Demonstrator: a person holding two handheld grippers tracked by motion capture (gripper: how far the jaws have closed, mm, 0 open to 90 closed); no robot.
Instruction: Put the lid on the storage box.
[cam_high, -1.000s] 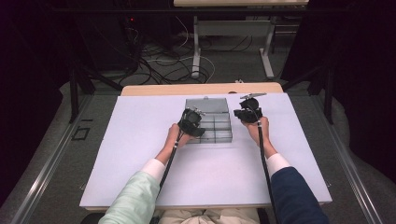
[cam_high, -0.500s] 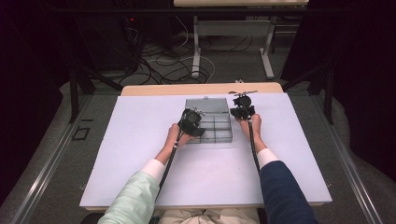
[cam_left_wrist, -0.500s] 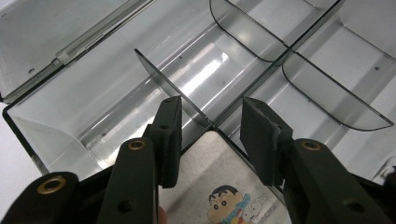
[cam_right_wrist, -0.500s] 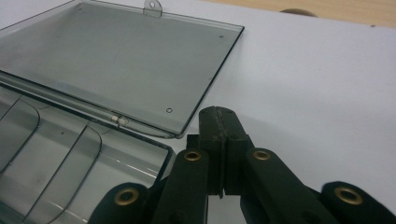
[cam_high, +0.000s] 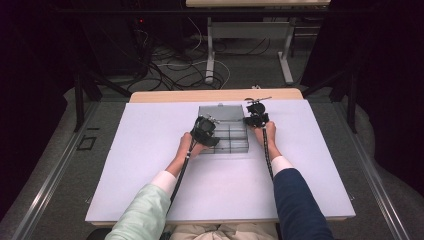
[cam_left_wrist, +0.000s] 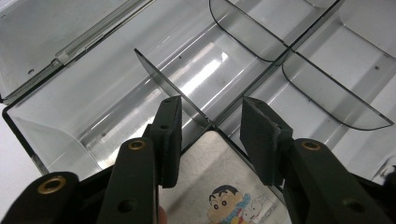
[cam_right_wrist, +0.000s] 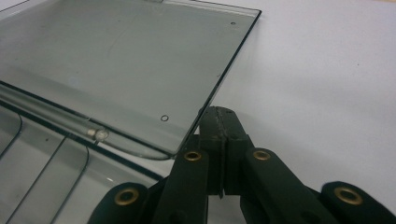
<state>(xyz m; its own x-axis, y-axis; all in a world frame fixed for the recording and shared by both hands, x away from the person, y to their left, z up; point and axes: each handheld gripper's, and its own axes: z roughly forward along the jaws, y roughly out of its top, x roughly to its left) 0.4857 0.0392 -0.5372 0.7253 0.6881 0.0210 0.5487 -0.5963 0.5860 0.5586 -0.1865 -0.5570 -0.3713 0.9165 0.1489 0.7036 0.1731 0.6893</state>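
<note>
Clear plastic box (cam_high: 223, 132), left gripper (cam_left_wrist: 209, 135) released above divider, right gripper (cam_right_wrist: 219, 122) clenched on lid edge (cam_right_wrist: 219, 77)

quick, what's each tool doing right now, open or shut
Left tool: open, jaws apart over a divider in the clear box.
Right tool: shut, empty, at the lid edge.

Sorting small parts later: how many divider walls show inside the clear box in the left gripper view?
3: a straight divider above the open left tool, and two curved dividers, upper middle and right. More may lie outside the picture.
</note>
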